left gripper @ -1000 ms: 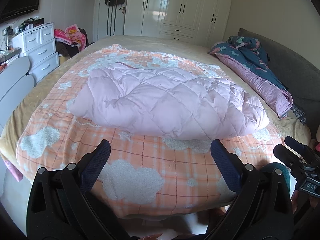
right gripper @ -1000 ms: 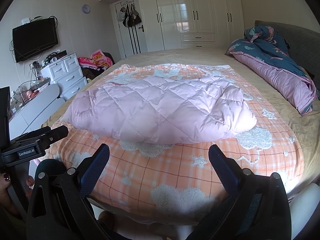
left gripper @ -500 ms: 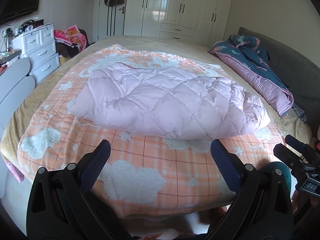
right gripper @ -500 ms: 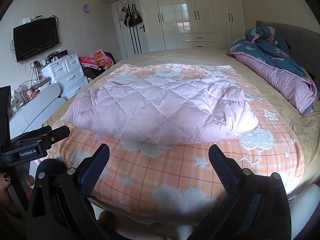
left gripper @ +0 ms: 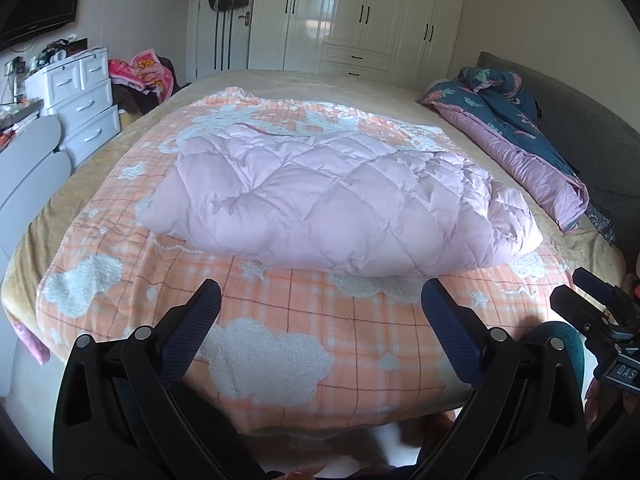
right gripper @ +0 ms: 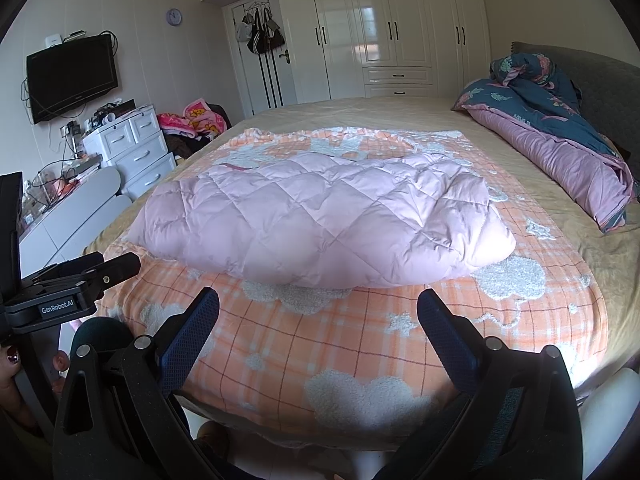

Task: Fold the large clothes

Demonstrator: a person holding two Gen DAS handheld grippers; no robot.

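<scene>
Pink quilted jacket (left gripper: 340,204) lies bundled, sleeves hidden from both views.

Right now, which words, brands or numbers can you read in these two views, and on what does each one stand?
"GenRobot.AI": white letters on the black body of the left gripper, seen from the right wrist view.
"DAS": a cut-off label on the right gripper, at the edge of the left wrist view; the rest is out of frame.
Wall clock: numerals too small to read.
TV: a small mark on its lower frame, too blurred to read.
</scene>
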